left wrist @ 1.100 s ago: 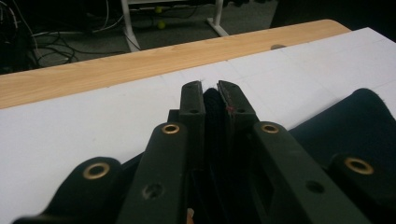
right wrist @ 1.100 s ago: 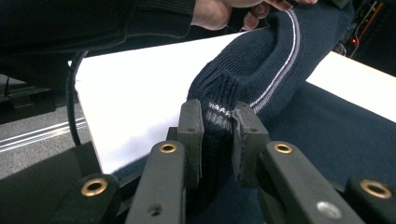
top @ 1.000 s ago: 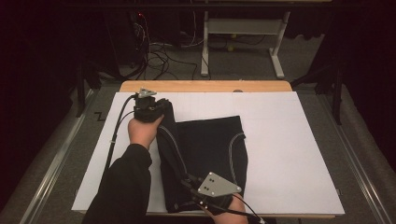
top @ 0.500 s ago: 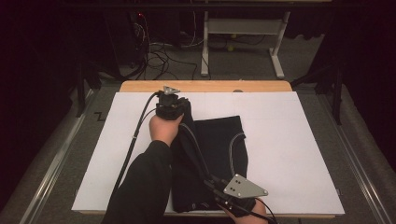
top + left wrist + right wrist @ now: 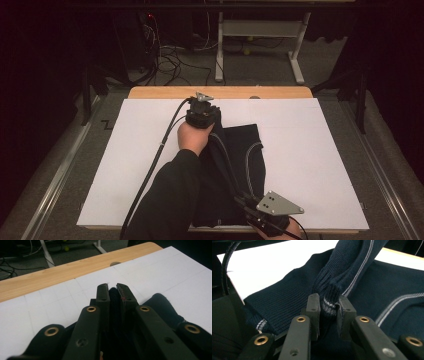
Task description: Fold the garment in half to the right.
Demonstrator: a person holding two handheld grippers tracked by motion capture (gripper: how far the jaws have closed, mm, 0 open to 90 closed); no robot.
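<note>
Dark sweater is pinched by both closed grippers, left near the table's far edge, right at the near edge, for folding.

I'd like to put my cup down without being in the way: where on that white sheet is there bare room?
The white sheet is bare right of the dark sweater, and left of the sleeve. The middle is crowded: left gripper and right gripper both clamp the sweater.
</note>
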